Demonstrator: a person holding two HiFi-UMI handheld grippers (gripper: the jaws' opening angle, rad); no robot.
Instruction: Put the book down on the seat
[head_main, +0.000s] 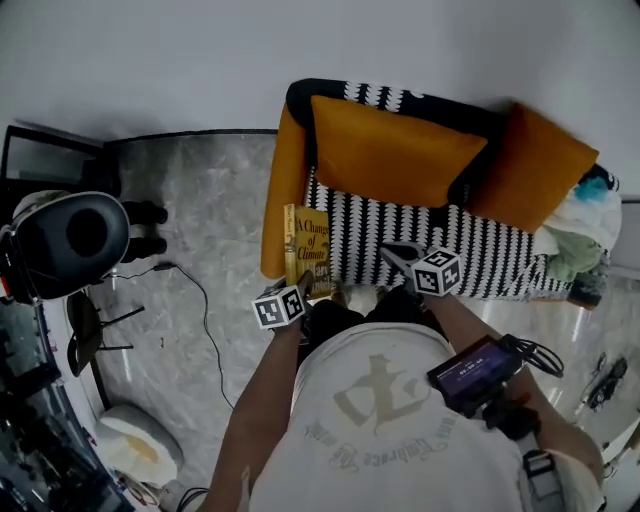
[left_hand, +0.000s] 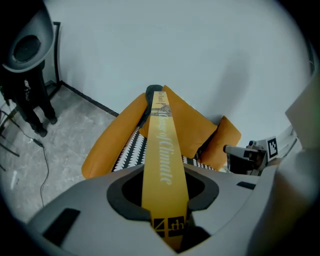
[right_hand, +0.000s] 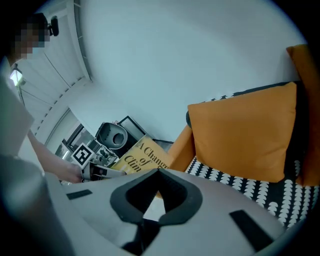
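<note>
The left hand-held gripper (left_hand: 165, 175) is clenched on the book (head_main: 312, 250). Its two jaws squeeze the yellow spine near the bottom end, and the rest of the book sticks out far past the tips. The book is up on its edge, not lying flat.

Just ahead of this hand-held gripper is the chair. The orange arm (head_main: 285, 190) is close beside the book, and the black and white seat (head_main: 400, 235) spreads out to the right of it. An orange cushion (head_main: 390, 150) leans on the chair back, farther away. The book is over the near left corner of the seat, but no view shows for sure if its lower edge is touching the cloth yet.

The right hand-held gripper (right_hand: 158, 172) is clenched on nothing, with its jaws together. It hangs over the front of the seat, a little to the right of the book, and does not touch it.

So the step in hand looks like bringing the book down to the seat — the carrying part seems nearly done. The next move likely calls for tipping the book over so its cover faces up, then lowering it until it rests flat on the seat. Only then should the jaws let go — if they open too soon, the book could fall against the orange arm or slide off the front.
</note>
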